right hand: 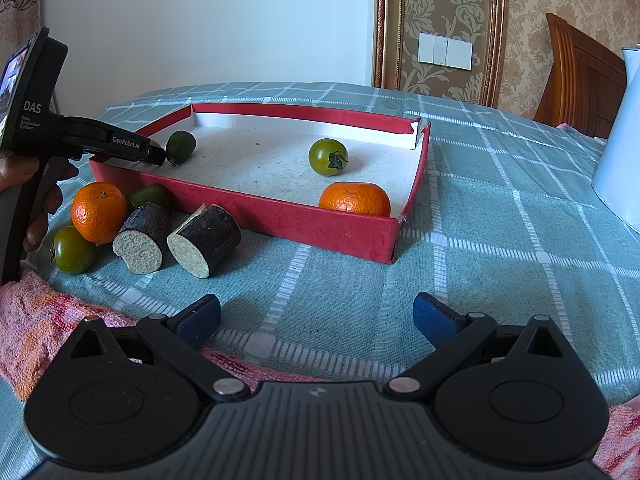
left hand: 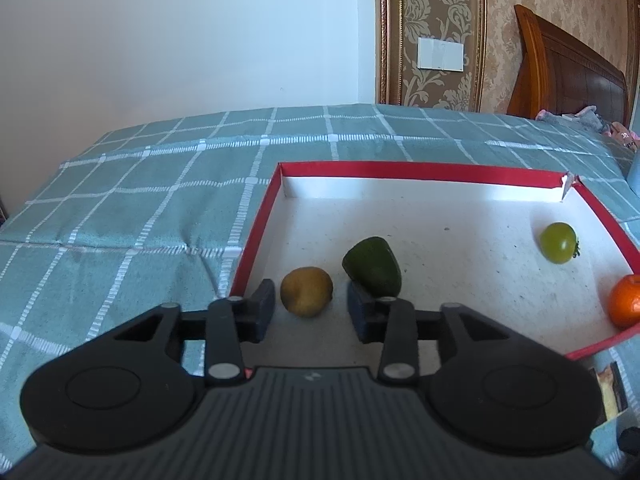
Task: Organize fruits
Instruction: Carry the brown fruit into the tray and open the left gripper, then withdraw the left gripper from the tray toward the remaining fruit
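Two views are given, and the widest thing in both is a checked teal cloth point(right hand: 480, 240), on which a shallow red box point(right hand: 280, 216) with a speckled white floor is set.

Only the right wrist view shows the fruit waiting outside the box, by its near left corner. There, two dark-skinned cut pieces with pale fibrous ends point(right hand: 142, 236) point(right hand: 204, 240) are grouped closely with a mandarin point(right hand: 99, 212), a green tomato point(right hand: 74, 250) and a dark green fruit point(right hand: 150, 198). A white jug point(right hand: 620, 152), a pink towel point(right hand: 40, 320) and the hand point(right hand: 44, 208) holding the left tool point(right hand: 162, 156) are also seen only here. The right tool point(right hand: 316, 316) is held over bare cloth with its blue pads spread wide and nothing between them.

Only the left wrist view shows a yellow-brown round fruit point(left hand: 306, 291) on the box floor near the left wall. It lies between the left tool's parted pads, which are not pressed on it. A dark green oval fruit point(left hand: 372, 266) lies tilted just beside it.

Inside the box, a second mandarin point(right hand: 355, 199) lies against the near wall by the right corner, and a second green tomato point(right hand: 328, 157) with a dark calyx lies near it.

"DAS" and "GenRobot.AI" can be read on the left tool; the smaller print under "DAS" cannot be read with certainty.
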Tool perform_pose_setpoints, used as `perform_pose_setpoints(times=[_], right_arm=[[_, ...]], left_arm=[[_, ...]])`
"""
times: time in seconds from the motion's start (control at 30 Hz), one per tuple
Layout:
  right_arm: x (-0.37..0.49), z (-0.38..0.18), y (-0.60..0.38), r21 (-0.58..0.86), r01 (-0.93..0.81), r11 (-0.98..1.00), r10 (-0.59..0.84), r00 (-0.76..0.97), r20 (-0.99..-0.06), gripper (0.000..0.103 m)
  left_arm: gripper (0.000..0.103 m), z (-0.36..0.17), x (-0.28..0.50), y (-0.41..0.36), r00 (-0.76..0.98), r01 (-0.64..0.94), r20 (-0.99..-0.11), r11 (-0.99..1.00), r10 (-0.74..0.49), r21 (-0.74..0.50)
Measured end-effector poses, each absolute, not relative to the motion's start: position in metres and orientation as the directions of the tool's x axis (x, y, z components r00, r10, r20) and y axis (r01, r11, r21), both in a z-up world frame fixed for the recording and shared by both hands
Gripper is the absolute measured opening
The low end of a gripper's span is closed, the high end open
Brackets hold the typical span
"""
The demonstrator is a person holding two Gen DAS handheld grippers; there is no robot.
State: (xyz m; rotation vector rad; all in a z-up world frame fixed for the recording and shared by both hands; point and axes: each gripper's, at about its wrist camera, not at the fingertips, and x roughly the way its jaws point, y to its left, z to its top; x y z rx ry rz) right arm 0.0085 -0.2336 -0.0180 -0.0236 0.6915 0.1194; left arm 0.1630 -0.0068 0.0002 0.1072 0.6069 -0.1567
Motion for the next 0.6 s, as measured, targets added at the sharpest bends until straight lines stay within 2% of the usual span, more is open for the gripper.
perform_pose_setpoints(times=[0.07, 0.13, 0.2, 0.43, 0.47, 0.5, 0.53, 0.6], right_arm=[[0.008, -0.018, -0.234, 0.018, -0.118, 0.993, 0.102, 0.764, -0.637, 0.103], [0.008, -0.018, -0.234, 0.018, -0.118, 0.993, 0.102, 0.764, -0.637, 0.103], [0.008, -0.018, -0.234, 0.018, -0.118, 0.993, 0.102, 0.764, -0.637, 0.103], [0.008, -0.018, -0.234, 0.018, -0.118, 0.993, 0.102, 0.764, -0.638, 0.103], [0.008, -0.018, -0.234, 0.018, -0.118, 0.993, 0.102, 0.764, -0.637, 0.103], [0.008, -0.018, -0.234, 0.018, -0.118, 0.993, 0.102, 0.764, -0.637, 0.103], [0.008, -0.018, -0.234, 0.018, -0.118, 0.993, 0.102, 0.764, -0.637, 0.103], [0.008, -0.018, -0.234, 0.018, -0.118, 0.993, 0.102, 0.764, -0.637, 0.103]], left_arm=[[0.048, 0.003, 0.159, -0.007, 0.810, 0.188, -0.574, 0.981, -0.121, 0.058], [0.058, 0.006, 0.153, -0.006, 0.817, 0.179, -0.566, 0.982, -0.112, 0.064], [0.063, 0.009, 0.147, -0.003, 0.815, 0.192, -0.563, 0.980, -0.133, 0.046], [0.066, 0.016, 0.115, 0.006, 0.831, 0.196, -0.536, 0.980, -0.152, 0.026], [0.068, 0.018, 0.109, 0.008, 0.838, 0.189, -0.525, 0.982, -0.151, 0.019], [0.078, 0.020, 0.103, 0.010, 0.847, 0.166, -0.515, 0.986, -0.131, 0.023], [0.083, 0.022, 0.097, 0.012, 0.859, 0.144, -0.500, 0.989, -0.110, 0.030], [0.083, 0.025, 0.085, 0.020, 0.874, 0.121, -0.477, 0.992, -0.091, 0.033]])
